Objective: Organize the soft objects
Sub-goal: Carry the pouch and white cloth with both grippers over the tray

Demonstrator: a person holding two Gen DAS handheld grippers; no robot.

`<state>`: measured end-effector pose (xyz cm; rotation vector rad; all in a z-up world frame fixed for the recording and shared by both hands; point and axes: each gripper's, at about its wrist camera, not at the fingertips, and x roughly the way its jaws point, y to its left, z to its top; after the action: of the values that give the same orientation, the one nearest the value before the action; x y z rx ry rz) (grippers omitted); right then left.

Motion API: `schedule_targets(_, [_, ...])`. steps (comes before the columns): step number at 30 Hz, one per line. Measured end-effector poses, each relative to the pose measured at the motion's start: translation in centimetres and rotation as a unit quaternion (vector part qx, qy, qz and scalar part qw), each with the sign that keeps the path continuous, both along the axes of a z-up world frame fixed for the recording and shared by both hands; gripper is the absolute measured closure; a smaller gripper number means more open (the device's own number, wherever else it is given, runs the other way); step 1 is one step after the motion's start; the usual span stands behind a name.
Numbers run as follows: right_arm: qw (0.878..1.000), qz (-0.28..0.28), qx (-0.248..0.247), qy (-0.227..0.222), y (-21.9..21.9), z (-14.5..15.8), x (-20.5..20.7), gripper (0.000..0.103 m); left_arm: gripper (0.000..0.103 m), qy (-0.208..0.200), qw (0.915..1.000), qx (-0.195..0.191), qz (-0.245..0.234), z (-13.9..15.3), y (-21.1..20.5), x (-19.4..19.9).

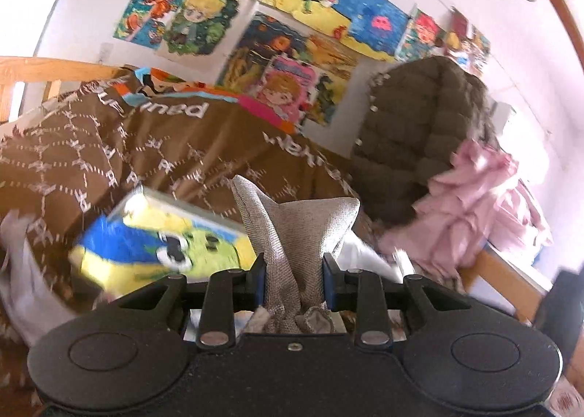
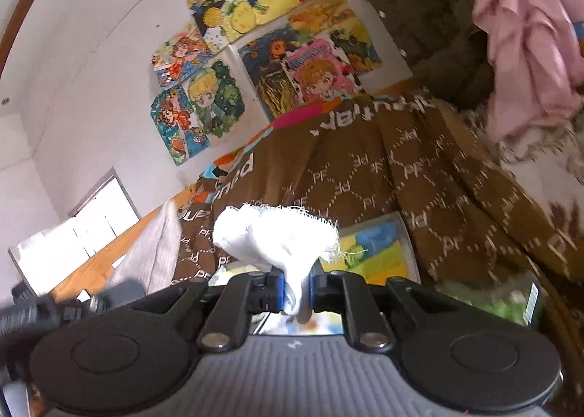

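Above the brown blanket (image 1: 109, 161), left gripper (image 1: 294, 278) pinches grey cloth (image 1: 292, 231) upright; right gripper (image 2: 296, 291) pinches white cloth (image 2: 277, 234), approx. same way.

A grey woven cloth (image 1: 292, 234), coarse in texture and bunched into upright folds, stands up between the fingers (image 1: 260, 278) of the left gripper (image 1: 294, 280), its two peaks splaying apart above them. A white cloth with frayed, threadbare edges (image 2: 277, 234) is pinched at its narrow lower part by the right gripper (image 2: 296, 289) and billows out above into a puffy bundle. Both hang over a bed covered by a brown patterned blanket (image 1: 146, 161)
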<state>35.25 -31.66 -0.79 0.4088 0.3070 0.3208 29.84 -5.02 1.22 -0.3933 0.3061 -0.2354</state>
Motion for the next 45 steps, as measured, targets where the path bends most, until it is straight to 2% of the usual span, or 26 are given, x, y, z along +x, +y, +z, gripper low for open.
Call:
schedule_targets(10, [1.000,-0.021,-0.017,0.009,0.0,-2.1,5.7,0.089,0.072,0.006,0.9997,0.008,0.020,1.5,0.1,11.5])
schedule_targets(14, [0.998,-0.035,-0.036,0.028,0.1,-3.1,7.0,0.089,0.072,0.016,0.9996,-0.006,0.023,0.2,-0.4,14.7])
schedule_targets(19, [0.996,-0.037,-0.054,0.058,0.2,-3.6,8.4,0.089,0.072,0.064,0.9977,-0.006,0.022,-2.3,-1.1,18.0])
schedule_targets(22, [0.995,-0.035,-0.057,0.069,0.2,-3.8,8.8,0.088,0.072,0.097,0.9951,-0.015,0.009,-4.0,-1.1,19.2])
schedule_targets(31, [0.993,-0.029,-0.062,0.100,0.6,-4.3,9.6,0.086,0.072,0.171,0.9844,-0.037,0.024,-7.0,-0.1,20.6])
schedule_targets(38, [0.991,-0.028,-0.066,0.113,0.8,-4.5,9.9,0.083,0.071,0.182,0.9831,-0.005,0.013,-7.1,-0.6,20.6])
schedule_targets(45, [0.990,-0.029,-0.064,0.124,0.6,-4.5,10.2,0.077,0.069,0.187,0.9822,0.006,0.019,-7.0,-0.9,20.3])
